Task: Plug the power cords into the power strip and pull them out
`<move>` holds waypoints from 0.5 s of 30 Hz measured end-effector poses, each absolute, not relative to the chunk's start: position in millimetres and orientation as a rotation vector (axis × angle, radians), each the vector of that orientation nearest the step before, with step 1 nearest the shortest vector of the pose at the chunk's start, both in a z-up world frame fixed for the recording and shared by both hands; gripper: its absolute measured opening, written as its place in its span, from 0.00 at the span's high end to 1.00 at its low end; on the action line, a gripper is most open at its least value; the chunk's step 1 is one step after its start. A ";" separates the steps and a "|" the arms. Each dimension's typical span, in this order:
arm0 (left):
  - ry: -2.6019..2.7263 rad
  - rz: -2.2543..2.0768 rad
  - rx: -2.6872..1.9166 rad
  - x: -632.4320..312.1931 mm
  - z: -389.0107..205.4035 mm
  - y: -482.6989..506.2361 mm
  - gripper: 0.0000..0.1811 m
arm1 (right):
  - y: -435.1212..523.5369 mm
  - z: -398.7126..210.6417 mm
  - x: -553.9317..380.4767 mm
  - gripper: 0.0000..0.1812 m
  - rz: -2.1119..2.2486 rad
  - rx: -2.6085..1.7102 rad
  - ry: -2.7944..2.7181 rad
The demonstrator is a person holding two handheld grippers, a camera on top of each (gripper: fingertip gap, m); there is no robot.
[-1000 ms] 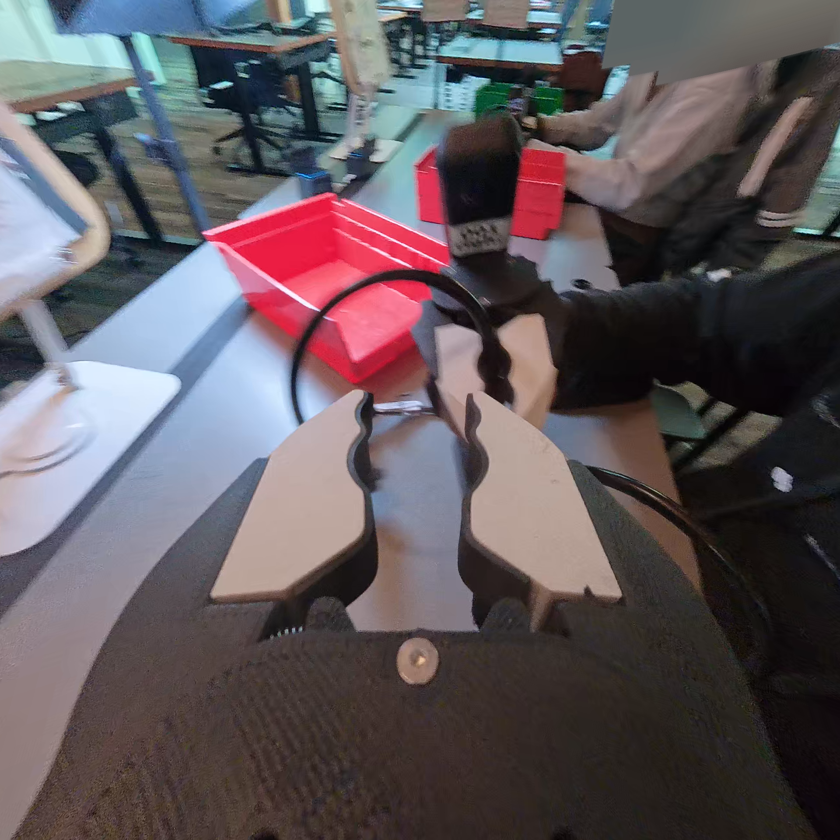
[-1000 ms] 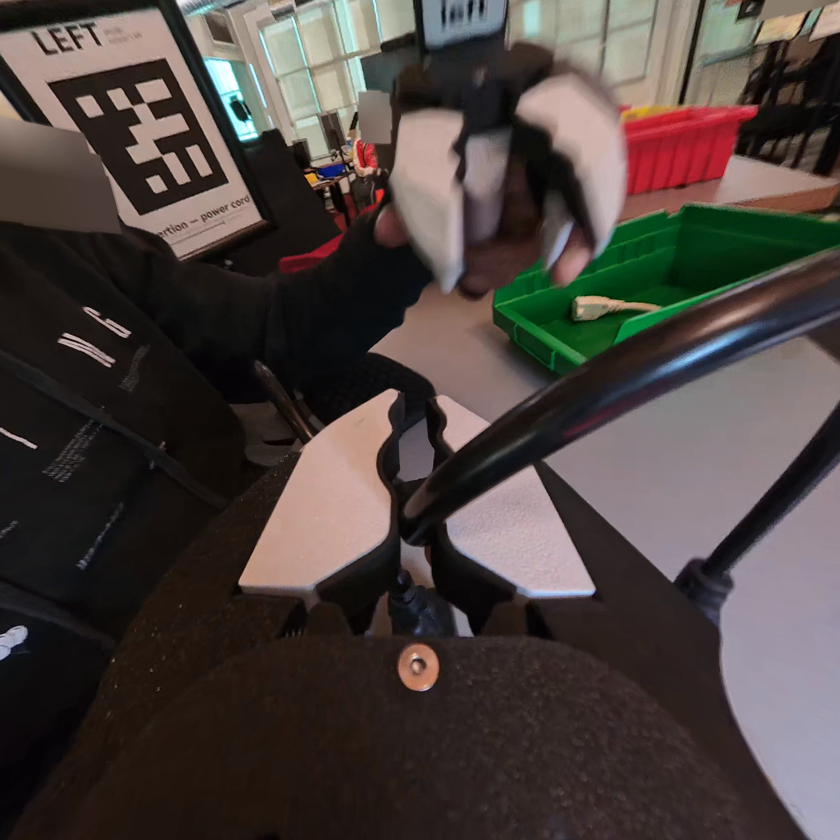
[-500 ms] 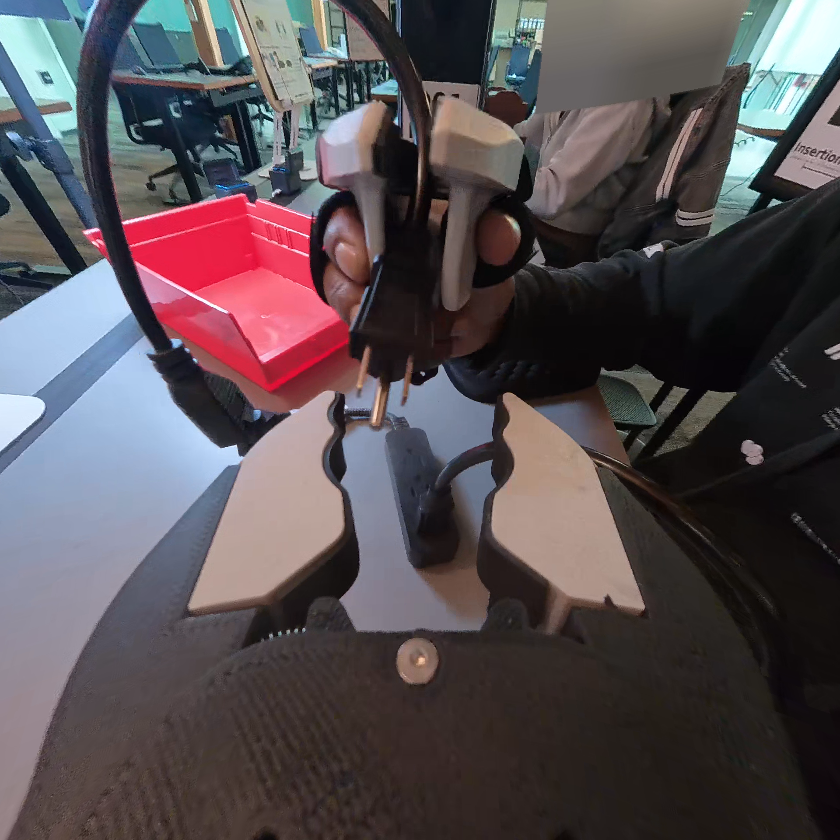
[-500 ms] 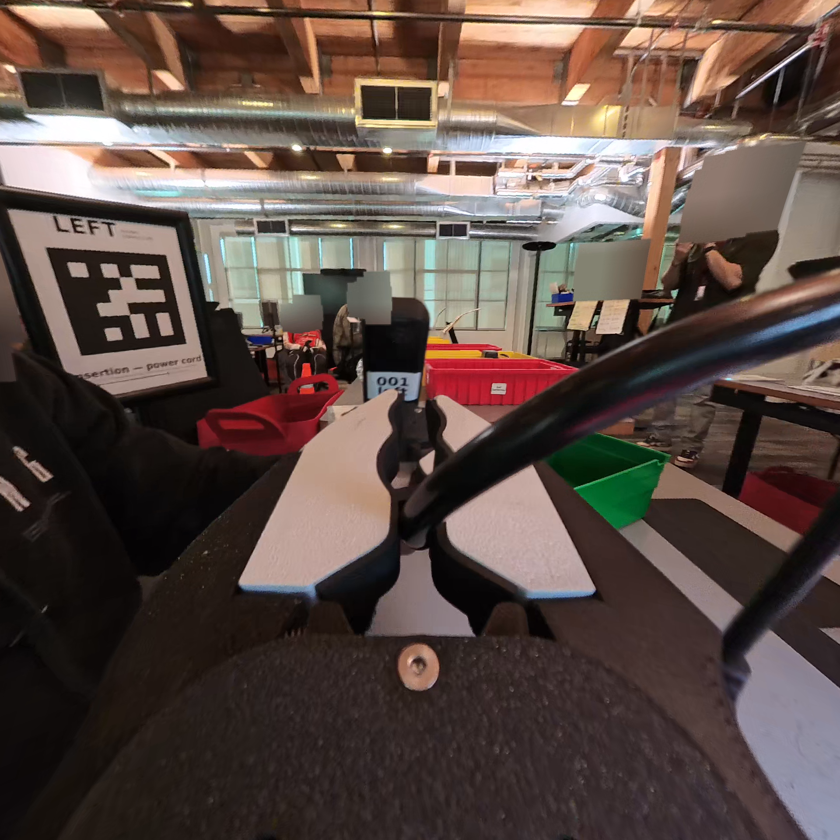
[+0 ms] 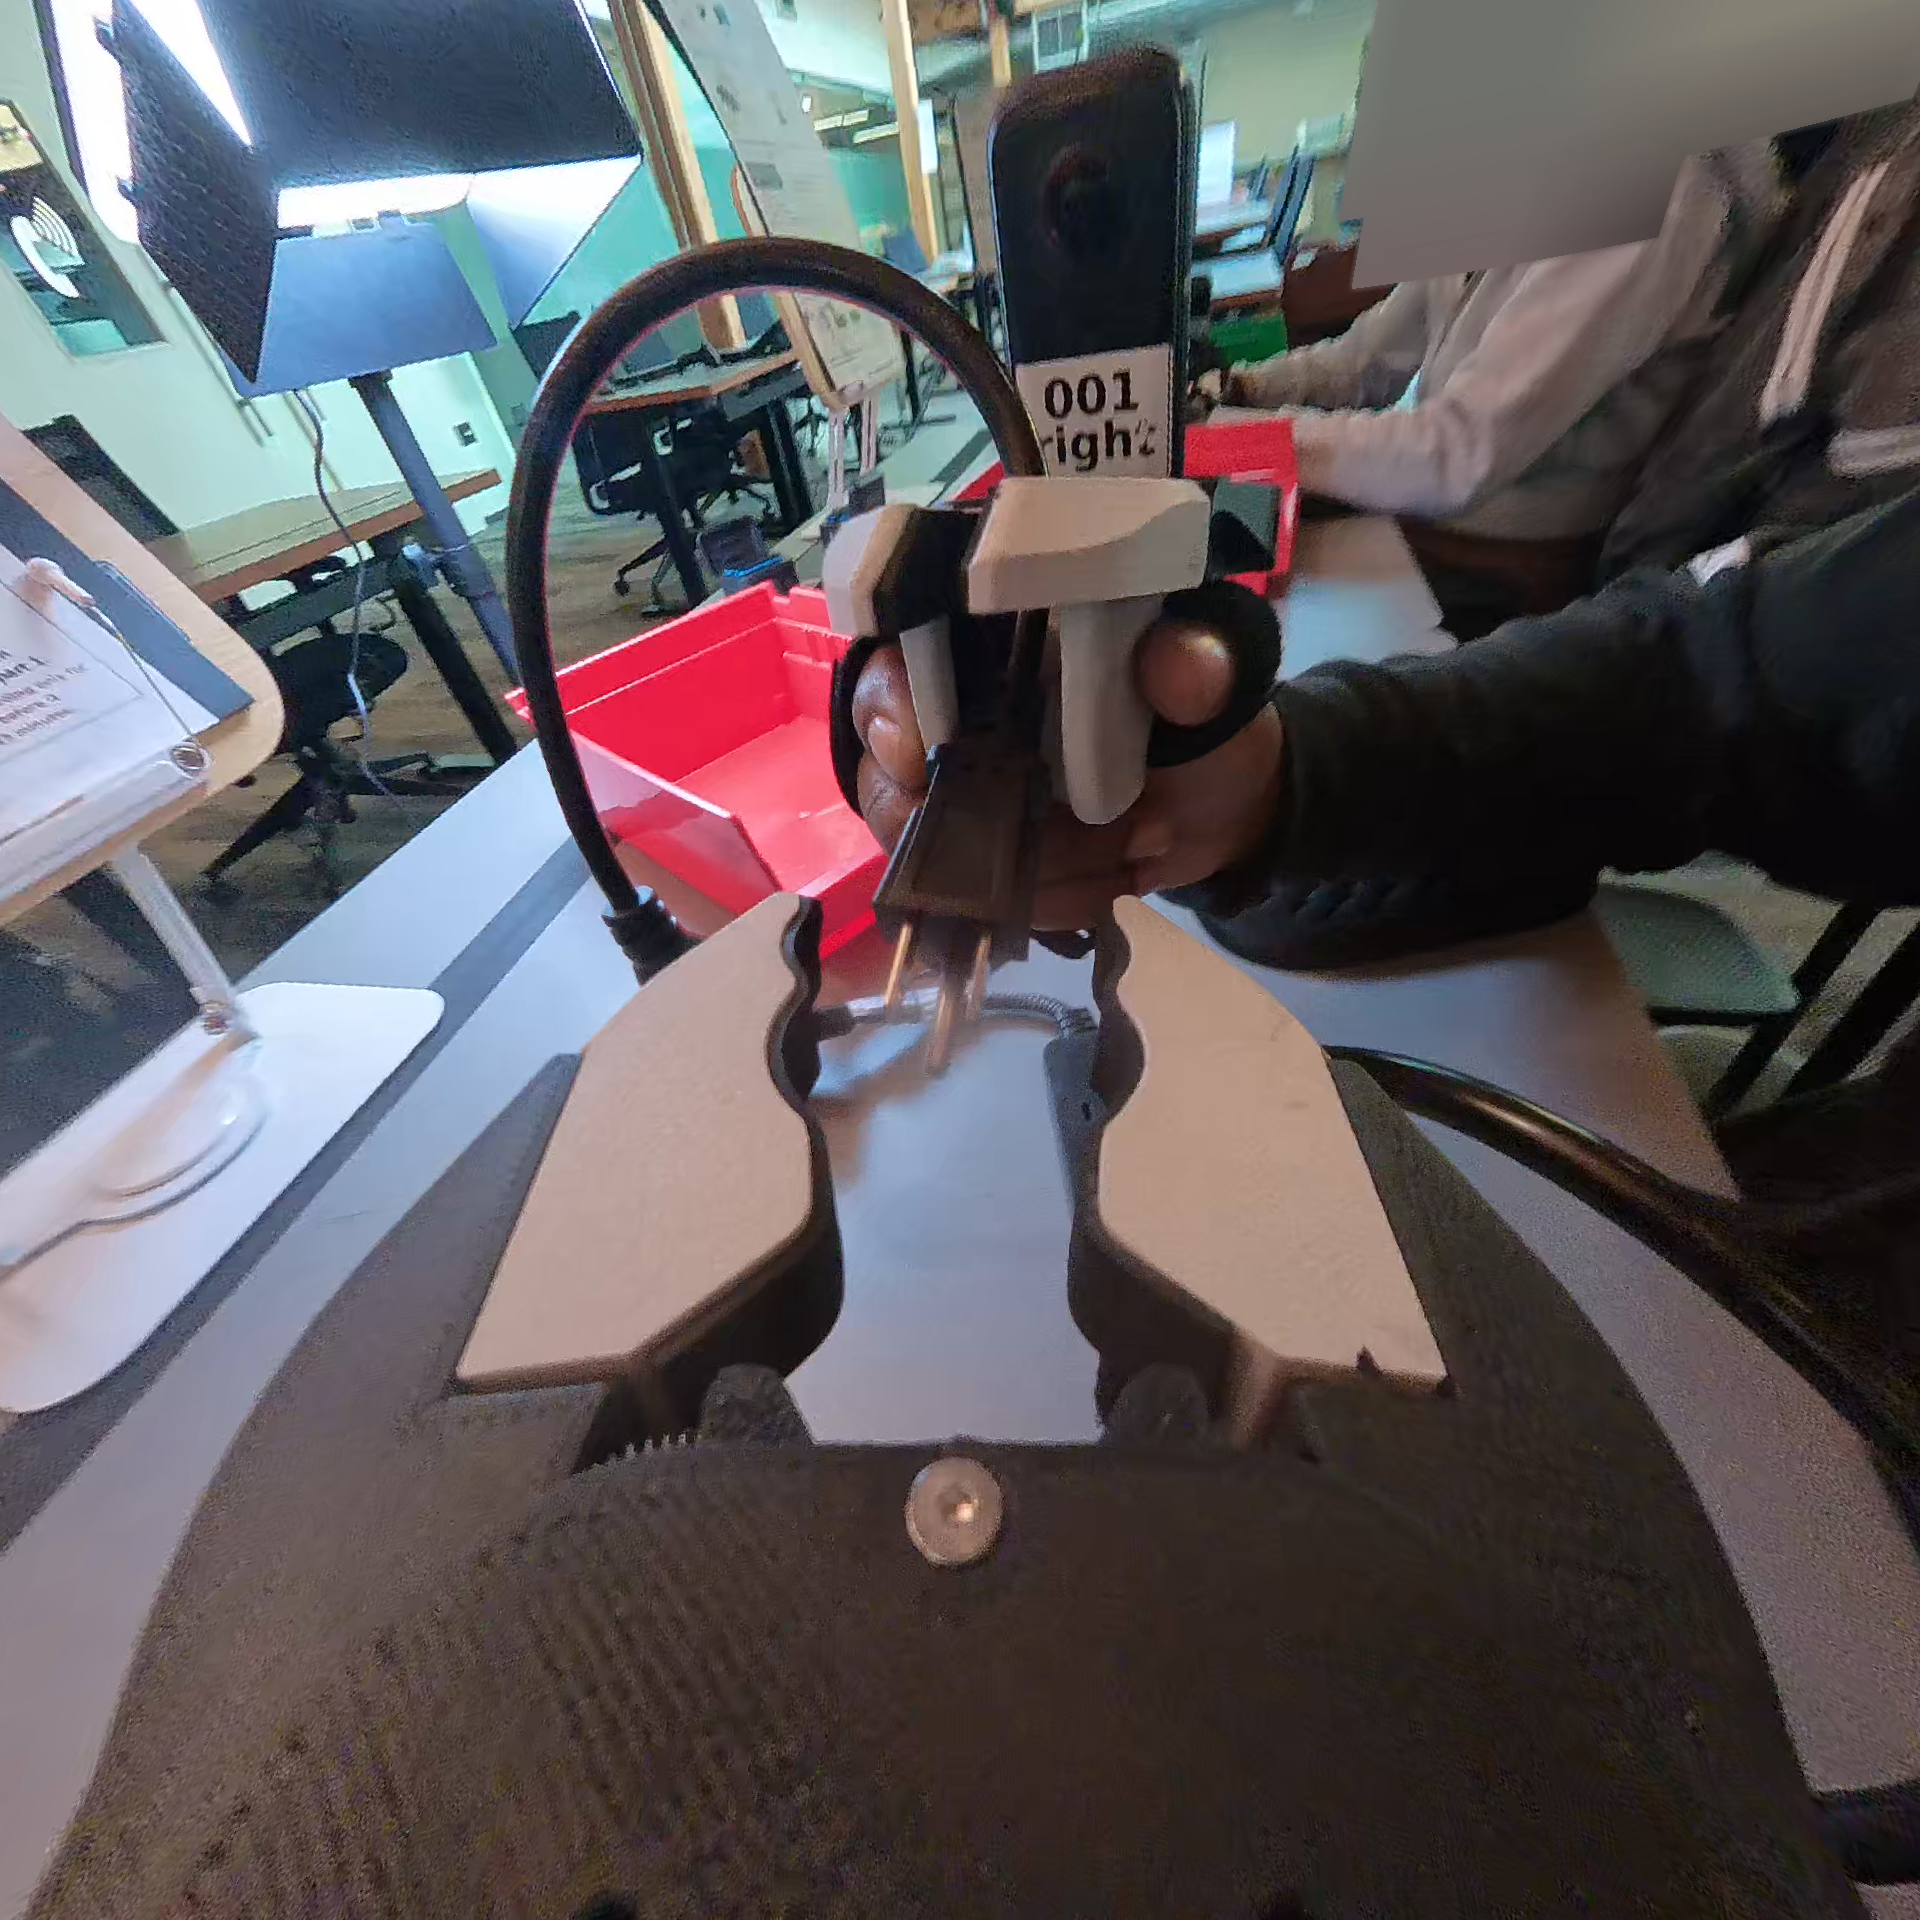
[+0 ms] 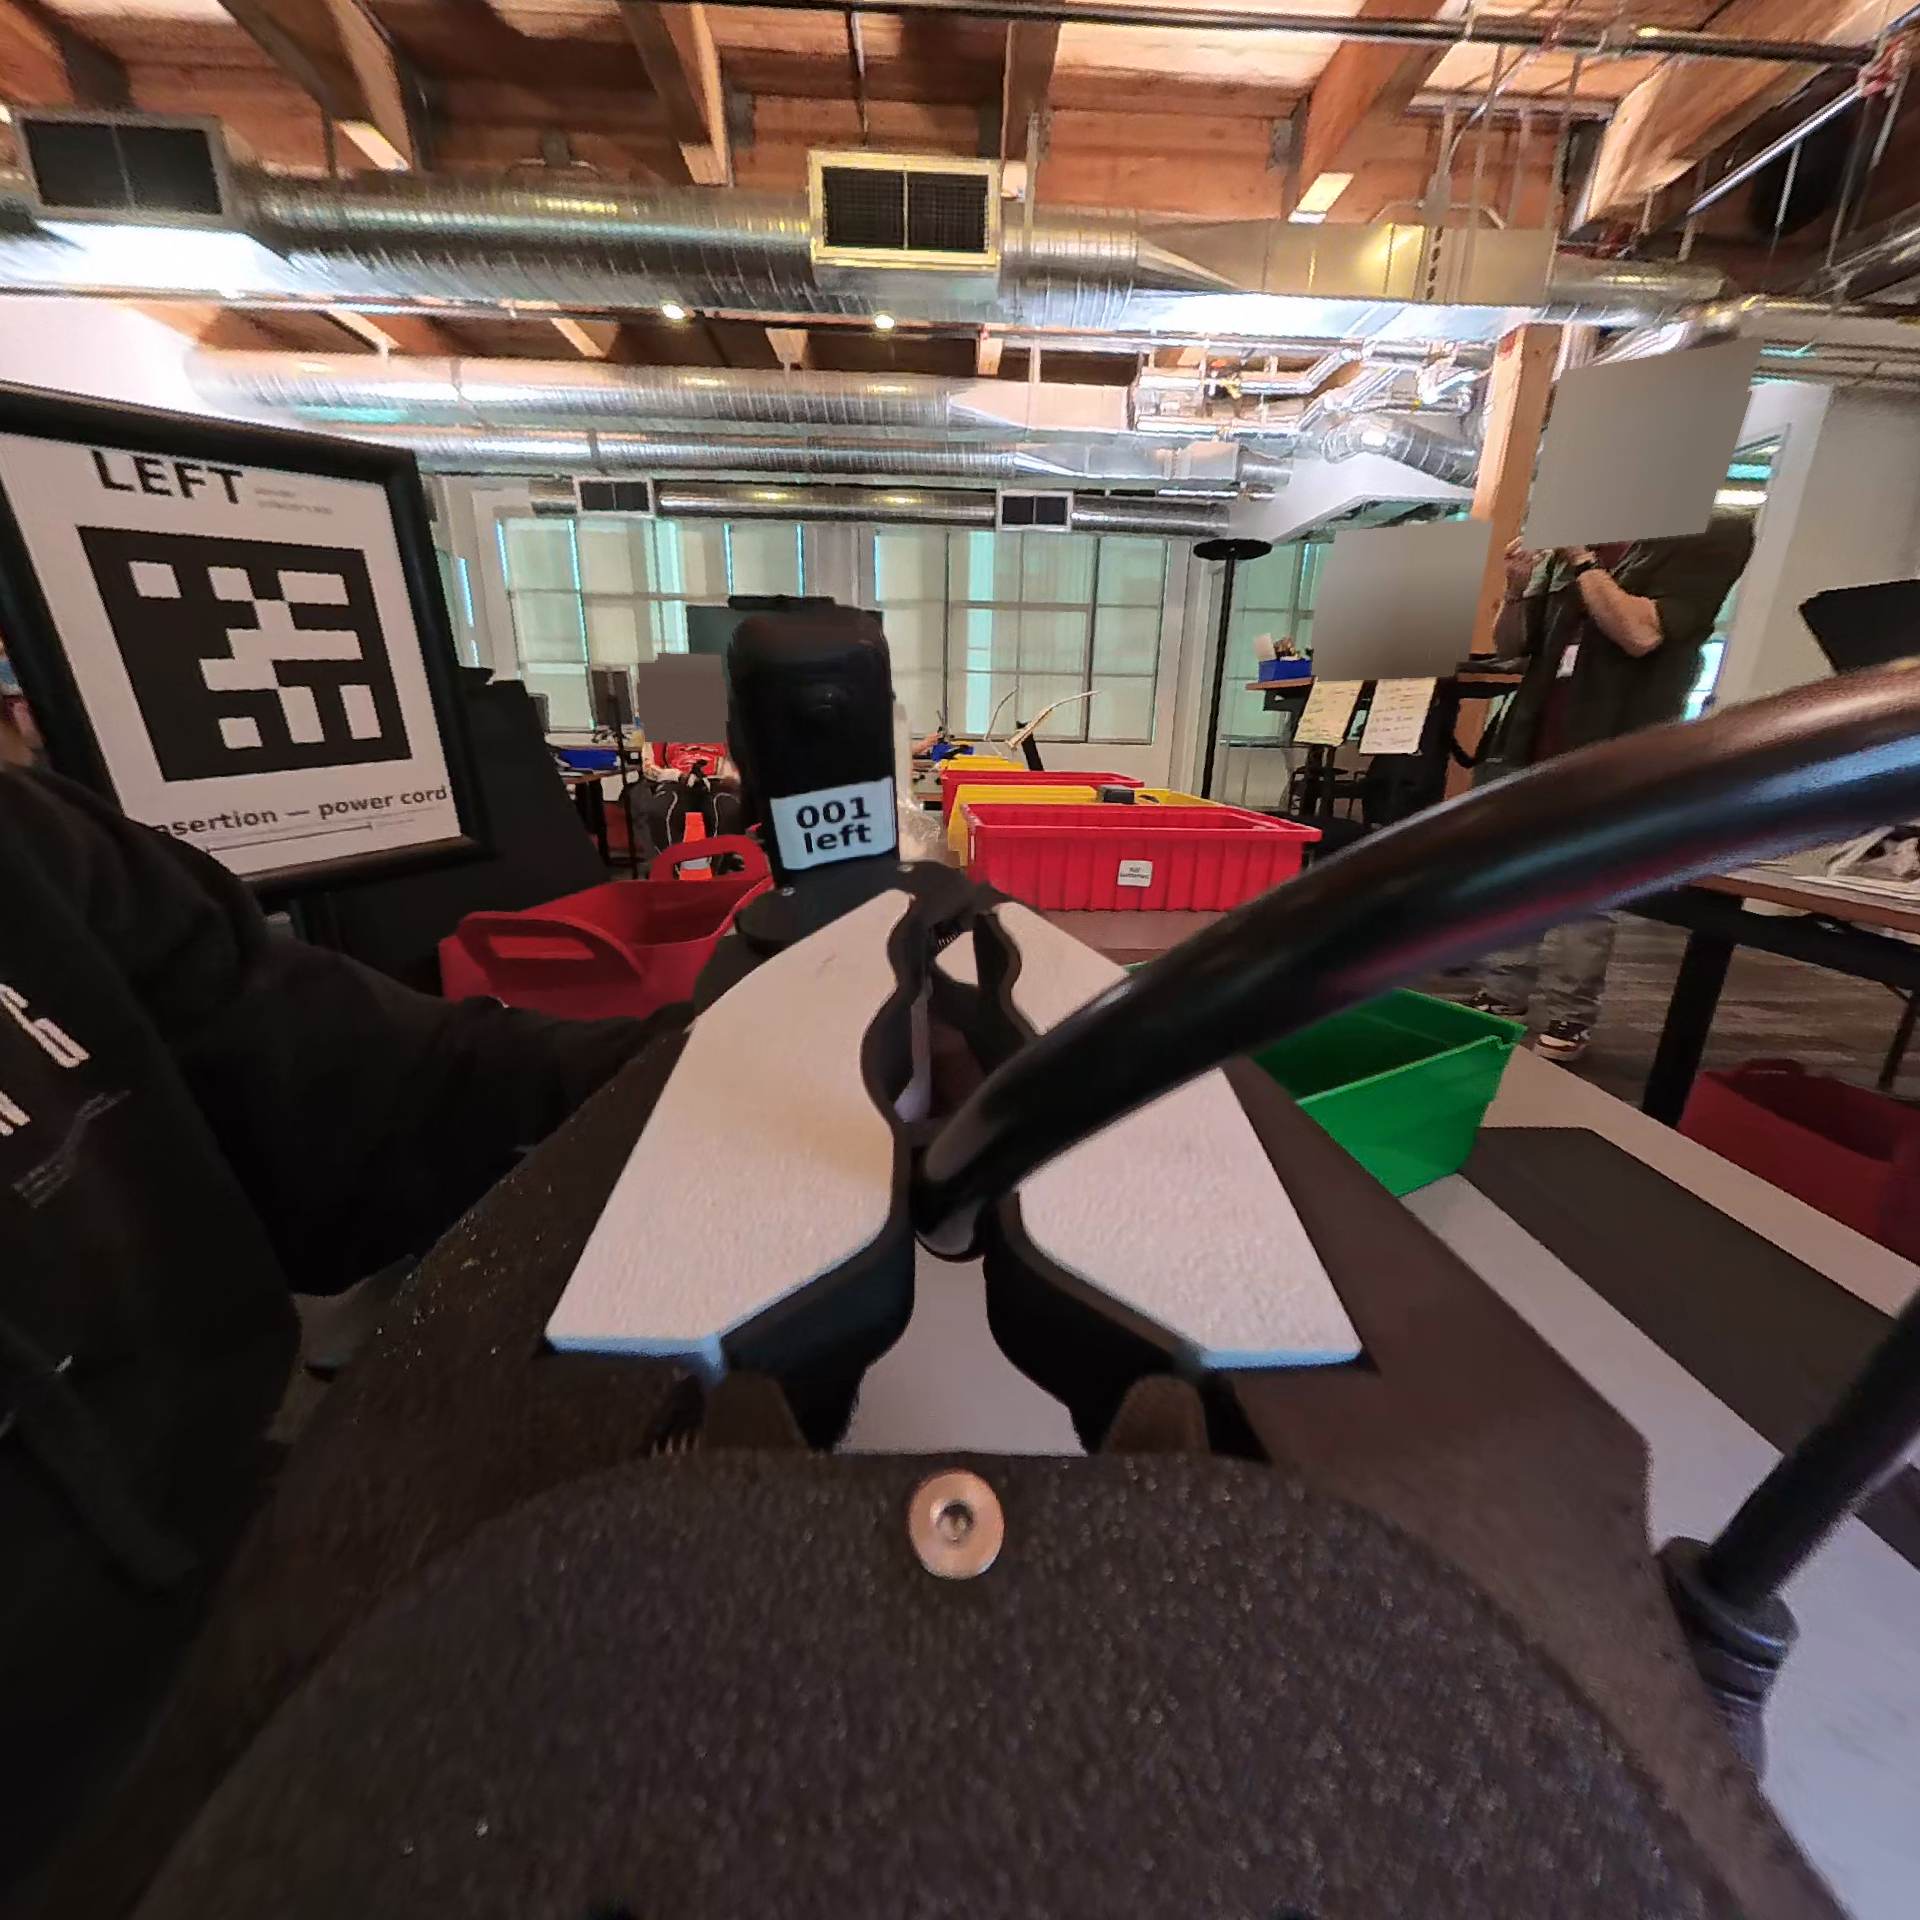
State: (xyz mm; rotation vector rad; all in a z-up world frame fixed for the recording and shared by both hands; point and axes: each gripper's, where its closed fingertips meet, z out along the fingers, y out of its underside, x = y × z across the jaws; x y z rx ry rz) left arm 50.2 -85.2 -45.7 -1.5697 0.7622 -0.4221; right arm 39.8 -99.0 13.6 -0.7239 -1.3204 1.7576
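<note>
My right gripper (image 5: 1003,717) hangs in front of my left gripper, fingers pointing down. It is shut on a black plug (image 5: 956,857) whose metal prongs (image 5: 940,997) point down just beyond my left fingertips. The black cord (image 5: 540,499) loops up and left, then comes down to the table. My left gripper (image 5: 951,956) is open and empty, low over the grey table (image 5: 935,1247). In the right wrist view my right gripper (image 6: 951,935) is shut on the plug, and the cord (image 6: 1403,883) arcs out to the right. The power strip is not in view.
A red bin (image 5: 727,748) sits on the table beyond the grippers. A paper stand with a white base (image 5: 208,1143) is at the left. Another thick black cord (image 5: 1558,1153) runs at the right. A green bin (image 6: 1392,1081) sits beyond my right gripper. A person sits at the far side. My hands' fingertips stand some 6 cm from each other.
My left gripper has opened wider over the last second. The power strip that showed between its fingers half a second ago is out of view. The right gripper still holds the plug raised.
</note>
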 end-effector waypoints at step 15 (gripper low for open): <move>1.040 -0.163 -1.436 54.9 -22.5 -122.4 0.84 | -132.6 -2.8 45.9 0.85 1.476 -0.531 -1.573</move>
